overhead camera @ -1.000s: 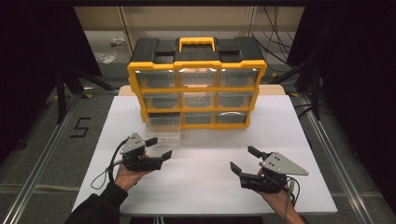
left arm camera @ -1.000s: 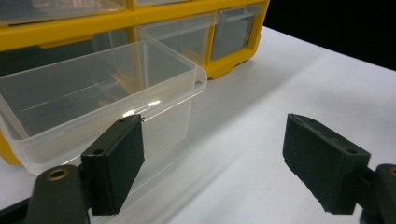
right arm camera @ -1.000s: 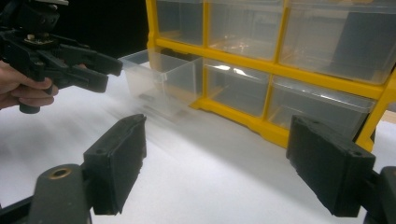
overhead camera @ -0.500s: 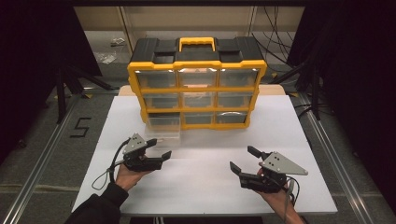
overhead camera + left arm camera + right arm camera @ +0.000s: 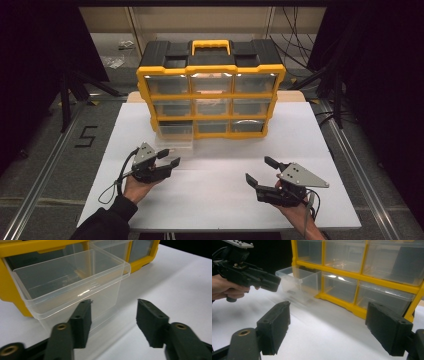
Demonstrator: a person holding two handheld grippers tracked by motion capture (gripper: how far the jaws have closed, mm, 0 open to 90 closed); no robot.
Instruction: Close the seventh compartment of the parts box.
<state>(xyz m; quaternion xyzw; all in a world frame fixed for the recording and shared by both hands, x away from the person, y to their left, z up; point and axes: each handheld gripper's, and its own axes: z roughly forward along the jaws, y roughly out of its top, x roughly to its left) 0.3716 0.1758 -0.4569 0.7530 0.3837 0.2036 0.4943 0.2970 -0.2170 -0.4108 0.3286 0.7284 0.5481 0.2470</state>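
Two hands come in from the near edge of the white table (image 5: pixel 220 200), each wrapped around a black two-jaw gripper. The left hand (image 5: pixel 134 184) lies low over the table at the left, palm turned up under the tool, with a dark sleeve (image 5: pixel 105 225) running back to the bottom edge. Its left gripper (image 5: pixel 167 159) points forward and a little inward at the clear drawer (image 5: pixel 175 135), which stands pulled out of the bottom-left slot of the yellow organizer (image 5: pixel 210 95). In the left gripper view the drawer's front wall and lip sit just ahead of the jaw tips, slightly to the left of the gap; the jaws have just been closing, yet a clear gap remains and neither pad presses on the plastic, so nothing is grasped. I cannot tell whether the left-hand jaw tip brushes the drawer's front.

The right hand (image 5: pixel 295 212) rests at the near right, well apart from the organizer, fingers curled beneath the right gripper (image 5: pixel 262 172), whose grey three-cornered plate (image 5: pixel 299 175) faces up. This gripper aims forward and toward the table's middle. Its jaws stand spread wide and released, with bare table between them in the right gripper view, where the other hand and its tool show at the upper left, beside the drawer.

The organizer stands upright at the far middle of the table, its black top and yellow handle (image 5: pixel 210 47) facing up.
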